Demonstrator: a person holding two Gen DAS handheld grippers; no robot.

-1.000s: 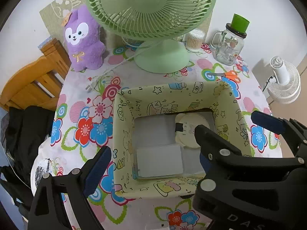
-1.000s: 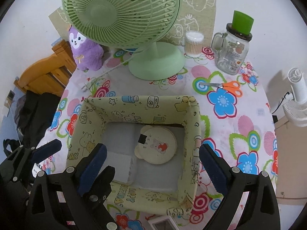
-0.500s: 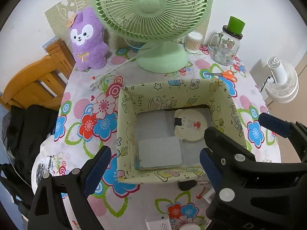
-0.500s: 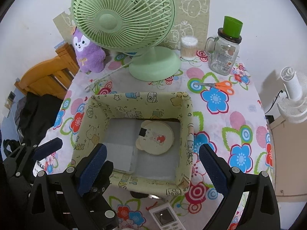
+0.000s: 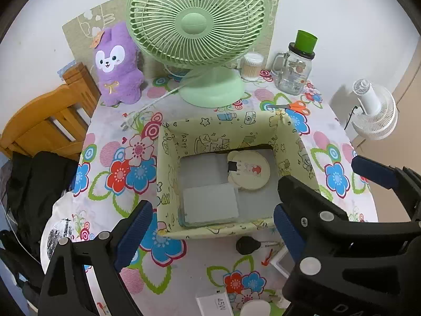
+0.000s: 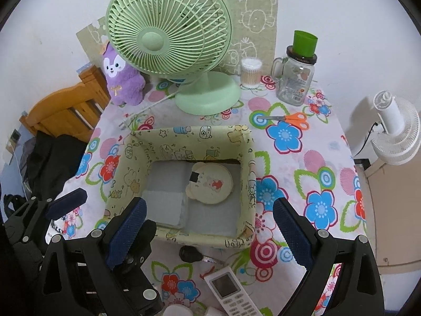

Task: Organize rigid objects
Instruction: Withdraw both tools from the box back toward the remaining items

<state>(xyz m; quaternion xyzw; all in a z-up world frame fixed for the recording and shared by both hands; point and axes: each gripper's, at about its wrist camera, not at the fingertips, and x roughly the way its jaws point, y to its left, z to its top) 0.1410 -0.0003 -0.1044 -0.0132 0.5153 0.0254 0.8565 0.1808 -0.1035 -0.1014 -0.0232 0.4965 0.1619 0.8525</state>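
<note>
In the left wrist view, the left gripper (image 5: 210,233) fills the lower part of the frame with its blue-padded jaws spread wide and nothing between them; through the gap shows the near wall of a pale yellow fabric storage box (image 5: 168,173) printed with cartoon doodles, which sits at centre frame on a table with a flowered cloth (image 5: 118,142). Inside the box, a flat grey-white rectangular case (image 5: 209,204) lies at the lower left of the floor, and a round cream bear-shaped disc (image 5: 248,169) lies at the upper right, its edge just overlapping the case's corner. Just below the box's near wall a small black object (image 5: 246,245) lies on the cloth, and a white block marked 45W (image 5: 214,304) sits at the bottom edge. The right gripper (image 5: 368,184) crosses the right side of the frame, its jaws likewise apart. At the top stand a green desk fan (image 5: 197,26), a purple plush toy (image 5: 115,65) to its left, a cotton swab tub (image 5: 252,65) and a glass jar with a green cup on top (image 5: 294,71) to its right, with orange-handled scissors (image 5: 292,105) lying below the jar. In the right wrist view, the right gripper (image 6: 210,231) holds its jaws wide apart and empty over the box's near right corner; the box sits centre left, with the case at the lower left of its floor and the disc at the upper right. A white remote control (image 6: 231,292) lies at the bottom centre, below the small black object. The left gripper shows at the lower left edge.
</note>
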